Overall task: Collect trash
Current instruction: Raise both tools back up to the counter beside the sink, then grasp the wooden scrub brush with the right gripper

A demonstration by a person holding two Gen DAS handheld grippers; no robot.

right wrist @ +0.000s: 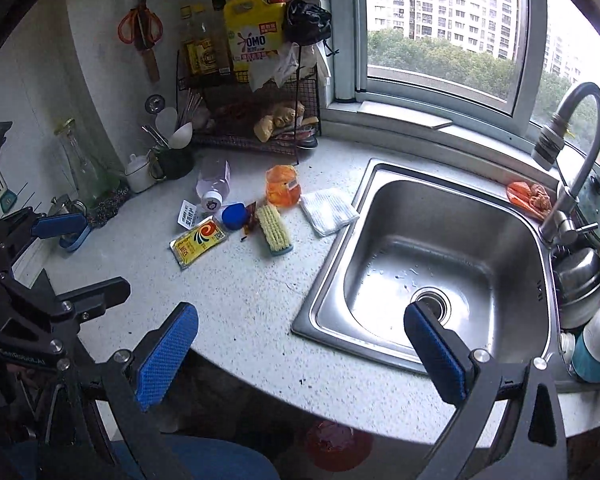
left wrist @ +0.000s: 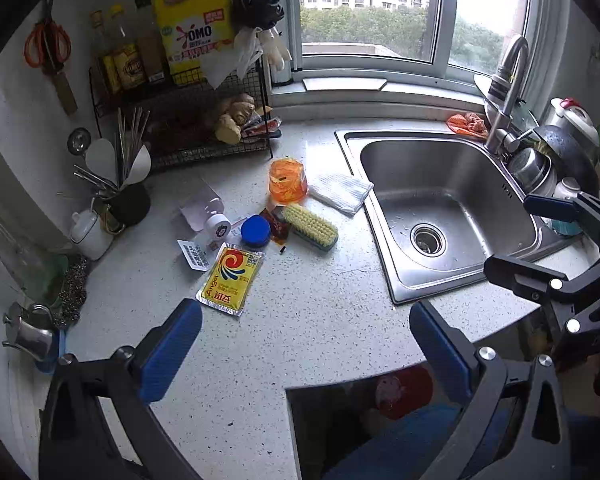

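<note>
Trash lies clustered on the speckled desk (left wrist: 300,320) left of the sink (left wrist: 440,216): a flat yellow packet (left wrist: 230,278) with a red swirl, a blue cap (left wrist: 255,230), a crumpled orange bag (left wrist: 287,181), a toppled clear bottle (left wrist: 204,210). Both the left hand-held gripper (left wrist: 306,348) and the right hand-held gripper (right wrist: 300,352) are spread wide, holding nothing, hovering near the desk edge.

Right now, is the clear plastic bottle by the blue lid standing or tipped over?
Tipped over: the clear bottle lies on its side on the counter, white cap toward the camera.
</note>
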